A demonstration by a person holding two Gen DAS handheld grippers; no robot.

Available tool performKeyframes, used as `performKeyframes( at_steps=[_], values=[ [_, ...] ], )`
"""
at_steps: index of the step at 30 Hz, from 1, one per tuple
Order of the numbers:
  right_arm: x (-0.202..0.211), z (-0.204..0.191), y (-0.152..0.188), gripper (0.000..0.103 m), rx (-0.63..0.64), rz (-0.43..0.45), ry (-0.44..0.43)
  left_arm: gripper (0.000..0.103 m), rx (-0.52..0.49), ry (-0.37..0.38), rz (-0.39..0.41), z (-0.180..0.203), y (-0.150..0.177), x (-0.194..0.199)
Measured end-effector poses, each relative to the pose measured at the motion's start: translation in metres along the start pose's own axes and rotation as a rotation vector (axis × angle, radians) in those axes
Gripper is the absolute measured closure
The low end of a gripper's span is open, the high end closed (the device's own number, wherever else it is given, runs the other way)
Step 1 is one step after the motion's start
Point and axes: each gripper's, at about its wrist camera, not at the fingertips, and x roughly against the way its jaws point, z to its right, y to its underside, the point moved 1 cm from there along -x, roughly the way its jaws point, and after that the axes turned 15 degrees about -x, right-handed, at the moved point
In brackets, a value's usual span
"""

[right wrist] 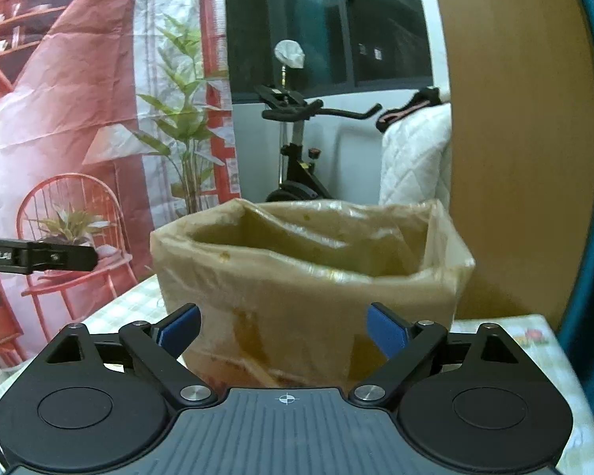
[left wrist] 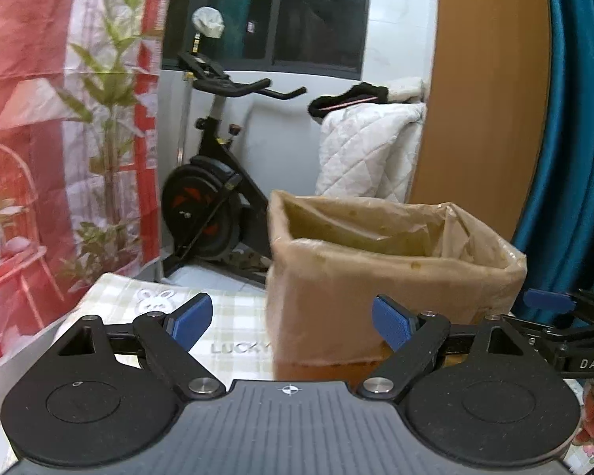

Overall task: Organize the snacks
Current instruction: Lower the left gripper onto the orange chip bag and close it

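Note:
A brown cardboard box lined with a clear plastic bag (left wrist: 392, 277) (right wrist: 305, 277) stands open-topped on a table with a green-checked cloth (left wrist: 233, 316). No snack shows, and the bottom of the box is hidden. My left gripper (left wrist: 291, 310) is open in front of the box's left corner, with nothing between its blue pads. My right gripper (right wrist: 283, 316) is open too, facing the middle of the box's near wall, its pads apart from it. At the right edge of the left wrist view, one blue pad (left wrist: 546, 299) of the right gripper shows.
Beyond the table stand a black exercise bike (left wrist: 217, 182), a red printed backdrop (right wrist: 59, 99) and a white quilt (left wrist: 368, 150). A wooden panel (right wrist: 514, 138) and a teal curtain (left wrist: 566, 138) rise close behind the box. A hand (left wrist: 590, 423) shows at lower right.

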Motion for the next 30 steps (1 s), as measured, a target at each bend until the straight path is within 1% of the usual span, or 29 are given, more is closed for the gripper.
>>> performKeyframes(
  at_steps=[3,9,14,19,23,25,30],
  values=[
    [0.008,-0.003,0.019,0.014,-0.013,-0.018,0.004,0.015,0.005,0.008,-0.014,-0.002,0.013,0.012],
    [0.012,-0.011,0.056,0.014,-0.033,-0.091,-0.012,0.016,-0.005,0.024,-0.071,-0.004,0.047,0.033],
    [0.010,-0.021,0.084,0.015,-0.019,-0.150,-0.026,0.017,0.032,0.052,-0.130,-0.009,0.076,0.042],
    [0.011,-0.024,0.100,0.018,-0.010,-0.178,-0.017,0.017,0.094,0.106,-0.198,-0.003,0.106,0.033],
    [0.014,-0.019,0.107,0.018,-0.023,-0.189,-0.008,0.016,0.107,0.093,-0.246,0.008,0.121,0.017],
    [0.014,-0.014,0.107,0.018,-0.030,-0.187,0.005,0.013,0.107,0.096,-0.269,0.013,0.126,0.007],
    [0.013,0.002,0.109,0.019,-0.057,-0.189,0.034,0.013,0.136,0.099,-0.369,0.025,0.141,-0.013]
  ],
)
